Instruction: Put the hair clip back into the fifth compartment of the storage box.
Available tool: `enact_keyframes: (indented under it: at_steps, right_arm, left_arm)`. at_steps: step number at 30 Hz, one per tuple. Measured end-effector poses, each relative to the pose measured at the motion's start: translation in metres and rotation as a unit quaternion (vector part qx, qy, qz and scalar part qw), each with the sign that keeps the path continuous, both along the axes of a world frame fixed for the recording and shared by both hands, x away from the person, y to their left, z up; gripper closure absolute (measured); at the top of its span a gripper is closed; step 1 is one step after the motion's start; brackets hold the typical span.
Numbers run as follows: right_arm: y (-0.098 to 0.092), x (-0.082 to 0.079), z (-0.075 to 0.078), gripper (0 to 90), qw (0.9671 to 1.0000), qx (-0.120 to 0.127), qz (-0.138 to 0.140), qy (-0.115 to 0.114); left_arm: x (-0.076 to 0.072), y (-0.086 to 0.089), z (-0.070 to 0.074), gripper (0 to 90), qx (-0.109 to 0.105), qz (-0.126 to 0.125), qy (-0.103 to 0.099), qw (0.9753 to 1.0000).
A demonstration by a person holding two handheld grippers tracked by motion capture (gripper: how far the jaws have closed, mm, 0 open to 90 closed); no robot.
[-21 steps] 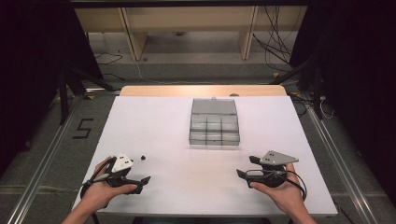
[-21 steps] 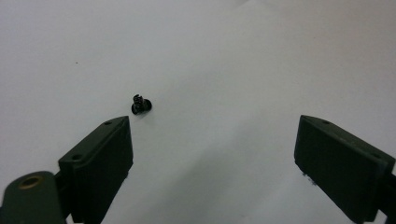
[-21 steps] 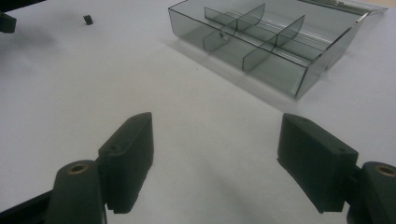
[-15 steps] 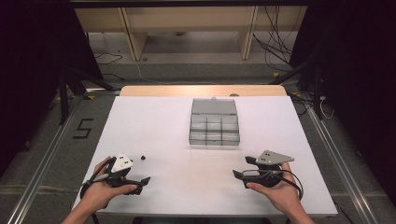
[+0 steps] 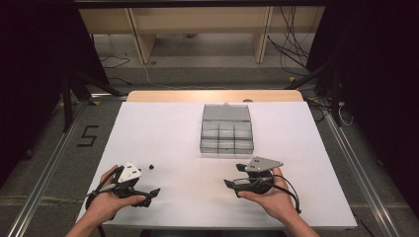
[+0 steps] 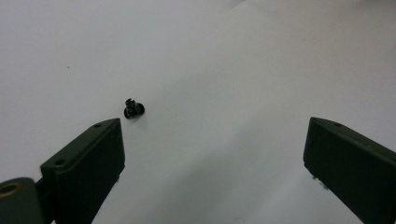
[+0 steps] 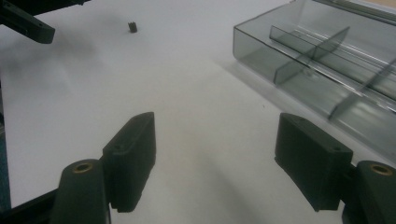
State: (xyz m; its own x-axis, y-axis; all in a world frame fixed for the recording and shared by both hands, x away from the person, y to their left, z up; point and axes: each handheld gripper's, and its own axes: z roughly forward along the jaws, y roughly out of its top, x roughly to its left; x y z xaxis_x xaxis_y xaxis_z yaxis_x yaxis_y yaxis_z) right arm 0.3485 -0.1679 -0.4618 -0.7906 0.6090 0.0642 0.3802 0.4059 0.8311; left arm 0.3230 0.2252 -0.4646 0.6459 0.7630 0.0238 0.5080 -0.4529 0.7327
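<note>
The left gripper (image 5: 148, 195) rests low on the white table (image 5: 168, 133), held in the person's left hand (image 5: 106, 202). Its jaws are spread wide with nothing between them. In the left gripper view, a small black part (image 6: 133, 108) lies on the table just beyond the tip of the left-hand jaw, apart from it and outside the gap. The part's exact shape is too small to resolve; it reads as a short dark screw or bushing. Both jaws are cut off by the bottom edge of that view.

The right gripper (image 5: 232, 178) sits in the right hand (image 5: 274, 197), jaws likewise spread and empty. Ahead and to the right of its jaws stands a clear compartment box (image 7: 317, 60), lid open; thin dividers (image 7: 310, 49) split it into cells, and the far cells run past the frame edge. Their contents cannot be made out. In the right gripper view, the small black part (image 7: 132, 27) lies far ahead to the left, near one jaw tip of the left gripper (image 7: 28, 25), whose body is cut off by the frame.
</note>
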Motion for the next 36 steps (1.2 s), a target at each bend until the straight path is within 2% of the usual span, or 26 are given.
enact_keyframes:
  at_steps: [1,11,13,18,19,25,36]
  right_arm:
    - [0.009,0.003,0.0,30.6,1.0,0.003,0.003,-0.002]
    - [0.05,0.019,-0.004,31.5,0.9997,0.005,0.024,-0.002]
    - [0.066,0.024,-0.007,31.6,0.9995,0.005,0.031,0.002]
    - [0.086,0.03,-0.012,32.1,0.9991,0.009,0.04,0.006]
    - [0.095,0.032,-0.013,32.1,0.999,0.009,0.042,0.01]
    - [0.115,0.039,-0.017,32.5,0.9987,0.006,0.049,0.01]
    - [0.164,0.053,-0.024,33.3,0.9973,-0.01,0.072,0.014]
  left_arm:
    - [0.0,0.0,0.0,4.8,0.0,0.0,0.0,1.0]
    - [0.0,0.0,-0.001,4.5,0.001,-0.001,0.002,1.0]
    - [0.0,0.0,-0.001,4.4,0.001,-0.002,0.003,1.0]
    - [0.0,0.0,-0.002,4.4,0.0,-0.003,0.004,1.0]
    - [0.0,0.0,-0.002,4.4,0.001,-0.004,0.006,1.0]
    - [0.001,0.0,-0.002,4.4,0.002,-0.006,0.007,1.0]
    - [0.001,-0.001,-0.003,4.4,0.002,-0.01,0.007,0.9999]
